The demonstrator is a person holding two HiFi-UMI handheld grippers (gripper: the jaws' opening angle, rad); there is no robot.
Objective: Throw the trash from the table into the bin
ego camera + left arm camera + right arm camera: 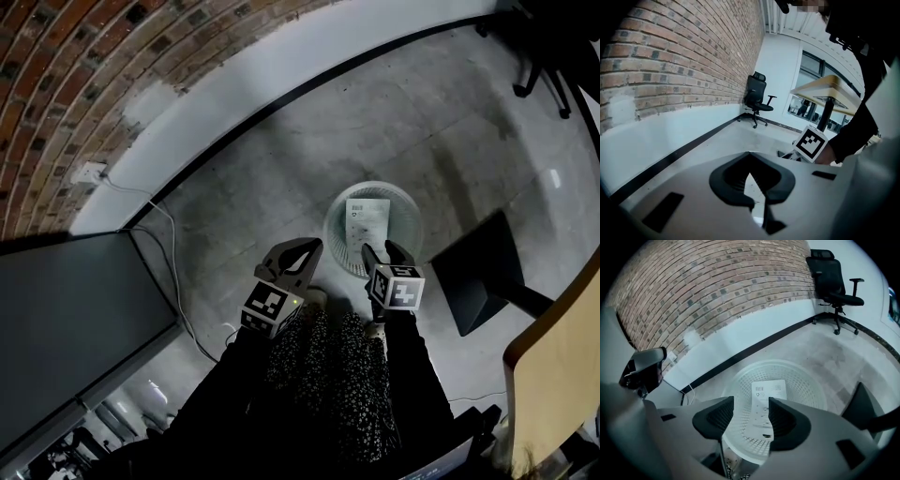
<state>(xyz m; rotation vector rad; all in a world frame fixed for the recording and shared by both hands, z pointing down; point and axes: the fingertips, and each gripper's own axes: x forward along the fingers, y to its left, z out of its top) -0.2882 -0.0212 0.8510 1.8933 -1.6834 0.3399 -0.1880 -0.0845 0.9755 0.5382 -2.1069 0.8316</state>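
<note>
A white mesh bin (330, 225) stands on the grey floor in front of me. A printed sheet of paper (367, 222) lies inside it, leaning on the wall. My right gripper (382, 251) hangs just over the bin's near rim, jaws apart and empty. In the right gripper view the paper (766, 399) shows down in the bin (740, 376) past the gap of the right gripper (751, 416), touching neither pad. My left gripper (305, 248) is held beside it to the left, away from the bin. Its jaws (757, 187) are drawn together with nothing between them.
A dark tabletop (66, 319) fills the lower left, with a white cable (173, 272) running down from a wall socket (89, 173). A black table foot (478, 272) and a wooden tabletop (562, 366) sit right of the bin. A black office chair (832, 282) stands by the brick wall.
</note>
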